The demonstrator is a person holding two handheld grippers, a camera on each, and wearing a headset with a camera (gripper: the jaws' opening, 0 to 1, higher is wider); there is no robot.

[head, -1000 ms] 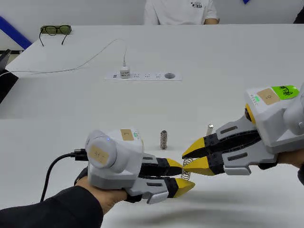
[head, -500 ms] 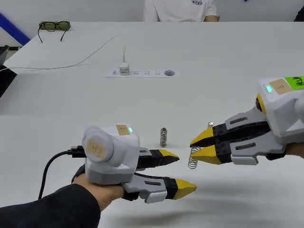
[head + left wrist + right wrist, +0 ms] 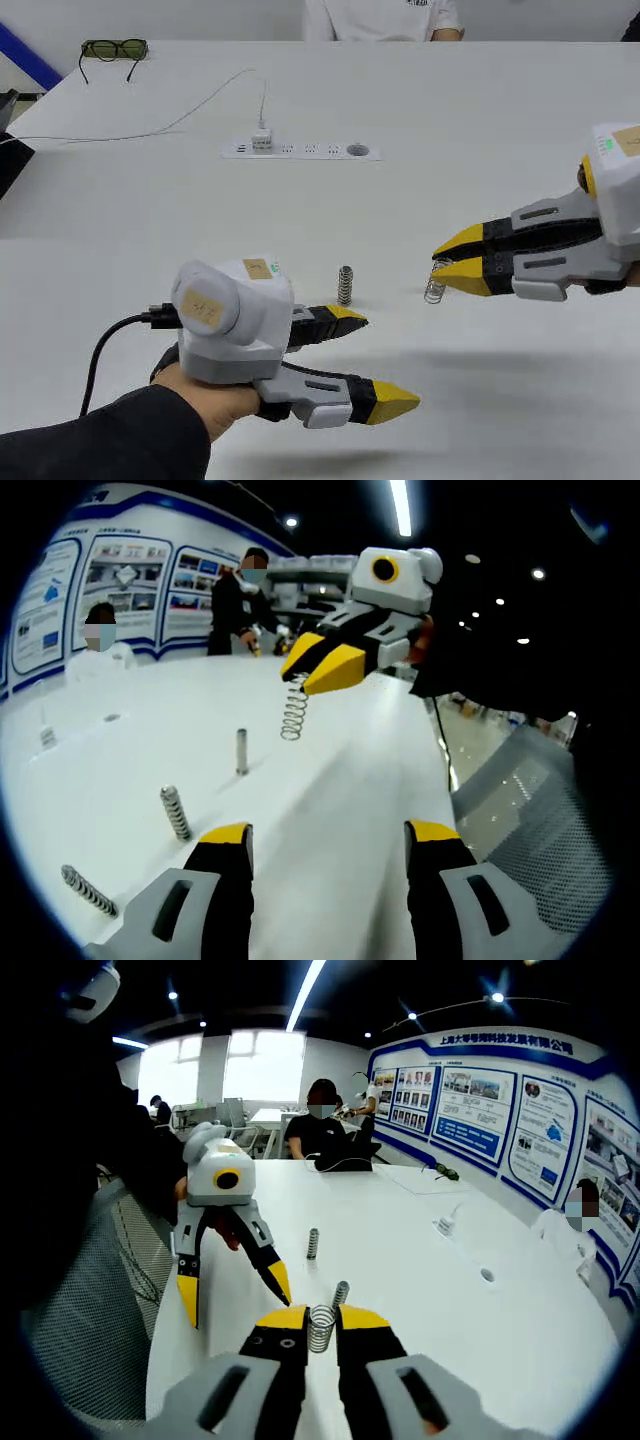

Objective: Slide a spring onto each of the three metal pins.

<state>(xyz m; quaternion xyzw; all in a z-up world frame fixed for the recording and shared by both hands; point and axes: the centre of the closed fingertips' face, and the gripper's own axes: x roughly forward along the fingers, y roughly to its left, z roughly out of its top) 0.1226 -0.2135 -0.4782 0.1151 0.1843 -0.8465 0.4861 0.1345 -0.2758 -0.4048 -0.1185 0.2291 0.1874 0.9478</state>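
Observation:
My right gripper (image 3: 441,264) is shut on the top of a small steel spring (image 3: 435,290), which hangs over the white table at the right. The held spring (image 3: 320,1328) sits between its yellow tips, and in the left gripper view the right gripper (image 3: 318,668) carries the spring (image 3: 293,708) above a bare metal pin (image 3: 241,751). A second spring (image 3: 345,286) stands upright on a pin at mid-table. My left gripper (image 3: 375,360) is open and empty, low at the left. A third spring (image 3: 88,890) shows near the view's edge; whether it is on a pin I cannot tell.
A white power strip (image 3: 300,150) with a plugged charger (image 3: 261,138) and its thin cable lies farther back. Glasses (image 3: 115,47) rest at the far left corner. A person (image 3: 380,18) sits at the far side. A black cable (image 3: 110,345) trails from my left gripper.
The right gripper has carried the spring away from the left jaws, rightward and slightly up. The left gripper has opened wide and stayed low at the left.

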